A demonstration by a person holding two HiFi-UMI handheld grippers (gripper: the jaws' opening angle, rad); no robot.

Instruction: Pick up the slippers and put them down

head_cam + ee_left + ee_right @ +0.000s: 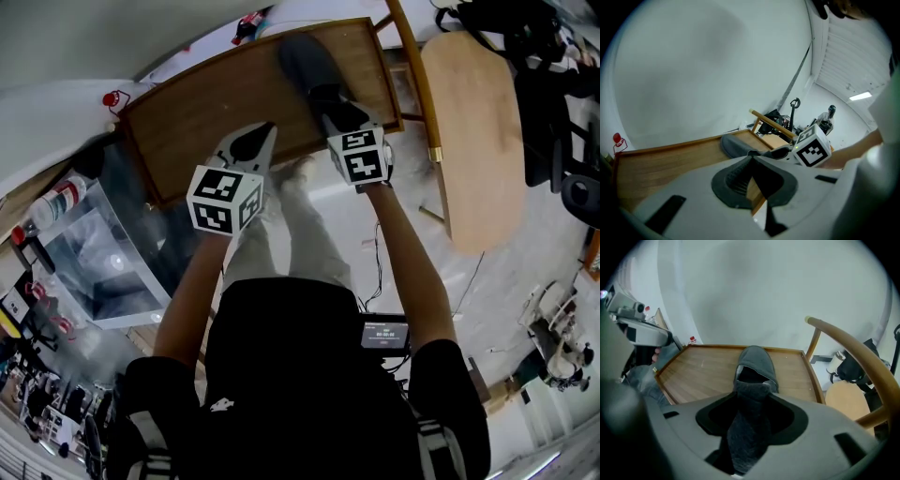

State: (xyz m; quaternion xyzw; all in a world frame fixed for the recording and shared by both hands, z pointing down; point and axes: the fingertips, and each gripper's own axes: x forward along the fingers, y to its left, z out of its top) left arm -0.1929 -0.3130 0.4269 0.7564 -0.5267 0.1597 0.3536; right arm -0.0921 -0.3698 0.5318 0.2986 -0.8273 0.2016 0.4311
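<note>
One dark grey slipper [309, 61] lies on the wooden tabletop [206, 98], toe pointing away from me. My right gripper [336, 114] is at its heel, and in the right gripper view the slipper [754, 363] runs back between the jaws of the gripper [753, 397]. The jaws stand wider than the heel strip, so the gripper is open. My left gripper [264, 134] hovers over the table's near edge, to the left of the slipper, with its tips together and nothing in them. From the left gripper [750, 159] the slipper [736, 145] lies ahead on the wood [661, 164].
The tabletop has a raised wooden rim [740, 347]. A wooden chair [473, 141] with a curved backrest [853, 348] stands close on the right. A clear plastic box [103, 253] sits on the floor at the left. The person's legs are under the near edge.
</note>
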